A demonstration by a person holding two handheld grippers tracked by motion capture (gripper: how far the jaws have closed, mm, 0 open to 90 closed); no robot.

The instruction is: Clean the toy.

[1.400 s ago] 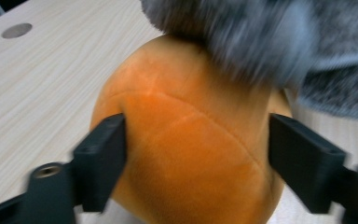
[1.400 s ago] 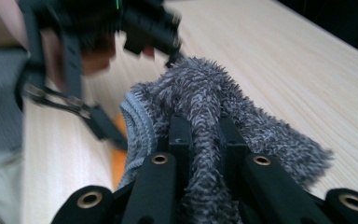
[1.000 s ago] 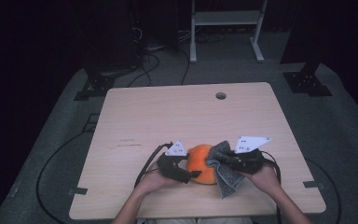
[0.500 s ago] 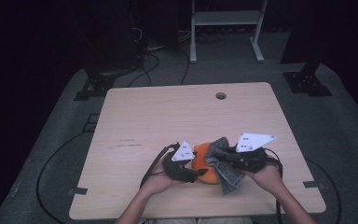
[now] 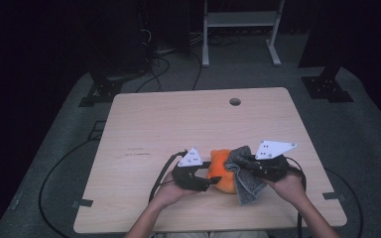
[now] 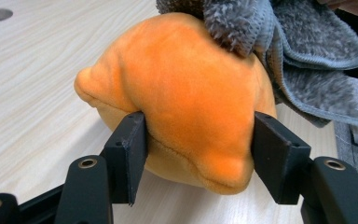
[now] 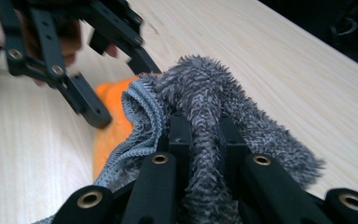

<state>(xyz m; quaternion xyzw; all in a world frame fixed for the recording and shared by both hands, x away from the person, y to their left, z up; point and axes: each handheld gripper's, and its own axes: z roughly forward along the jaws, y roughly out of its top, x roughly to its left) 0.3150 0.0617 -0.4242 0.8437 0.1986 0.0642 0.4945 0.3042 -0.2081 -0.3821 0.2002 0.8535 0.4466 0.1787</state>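
Left gripper: nearest tool to the toy; its two black jaws stand on either flank of the orange plush toy and press into the fabric, so it is clamped on the toy.
Toy position: directly ahead of the left gripper, between its jaws, resting on the table; in the high view the toy lies just to the right of that gripper.
Toy long axis: runs across the left gripper's jaw line, with one blunt end left of the jaws and the bulk between them.
Right gripper: jaws drawn together on a fold of the grey cloth; the pile is pinched between them.
Cloth position: ahead of and below the right gripper, draped against the far upper side of the toy; in the left gripper view the cloth touches the toy's top right.
Governing relation: the toy lies to the left of the right gripper, between the two tools; the cloth hangs from that gripper down to the table beside the toy.
Likely step: wiping or covering the toy, judged from the cloth resting on it.
Next move requirement: the cloth must travel leftward from the right gripper, over the toy's top, towards the left gripper.
Far field: bare table top beyond both tools, with a round hole near its far edge.
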